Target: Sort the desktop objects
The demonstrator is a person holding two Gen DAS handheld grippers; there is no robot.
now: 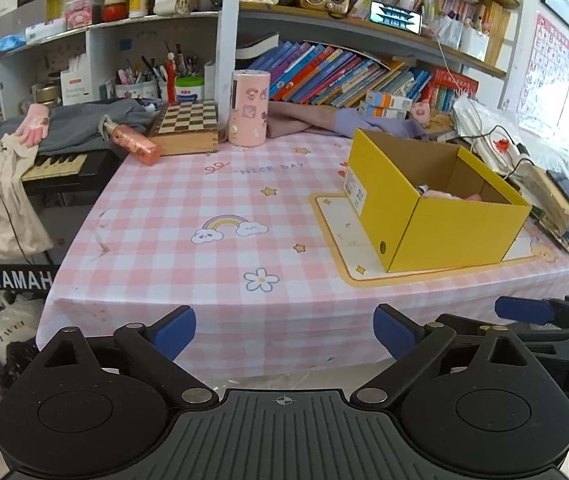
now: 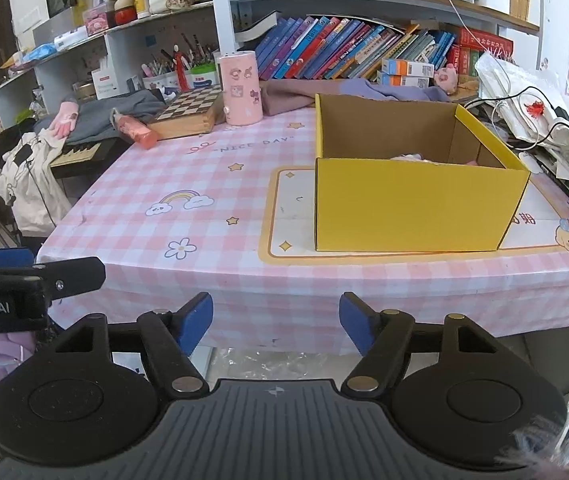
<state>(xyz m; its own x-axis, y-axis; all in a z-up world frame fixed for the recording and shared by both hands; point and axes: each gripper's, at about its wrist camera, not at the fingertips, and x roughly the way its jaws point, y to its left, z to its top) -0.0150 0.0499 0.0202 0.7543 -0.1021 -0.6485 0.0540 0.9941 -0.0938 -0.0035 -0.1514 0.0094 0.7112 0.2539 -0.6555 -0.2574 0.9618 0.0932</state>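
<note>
Left wrist view: left gripper (image 1: 284, 334), black with blue pads, spread wide with nothing between its fingers; held off the near edge of a table under a pink-and-white checked tablecloth (image 1: 188, 216) printed with rainbow, flower and stars; toward the right of the cloth, an open yellow cardboard box (image 1: 444, 232) with a brown inside, resting on a cream mat with an orange border (image 1: 336, 232); pink soft items only partly visible low inside the box, too hidden to identify; at the far edge, a pink cylindrical container with cartoon stickers (image 1: 247, 108) standing upright, just beside a wooden chessboard box (image 1: 188, 126); a pink-capped spray bottle (image 1: 134, 142) lying tilted to the left of the board; a pink glove (image 1: 34, 124) on grey cloth beyond it; rows of leaning coloured books (image 1: 344, 76) on the shelf behind; part of the right gripper (image 1: 524, 310) entering at the right edge.

Right wrist view: right gripper (image 2: 276, 324) parted, less widely, gripping nothing; also off the table's near edge; yellow box (image 2: 416, 204) straight ahead on its mat, well apart from the fingers; pink container (image 2: 241, 88) and chessboard (image 2: 188, 110) at the far left of the cloth; the left gripper's black body (image 2: 24, 288) at the left edge.
</note>
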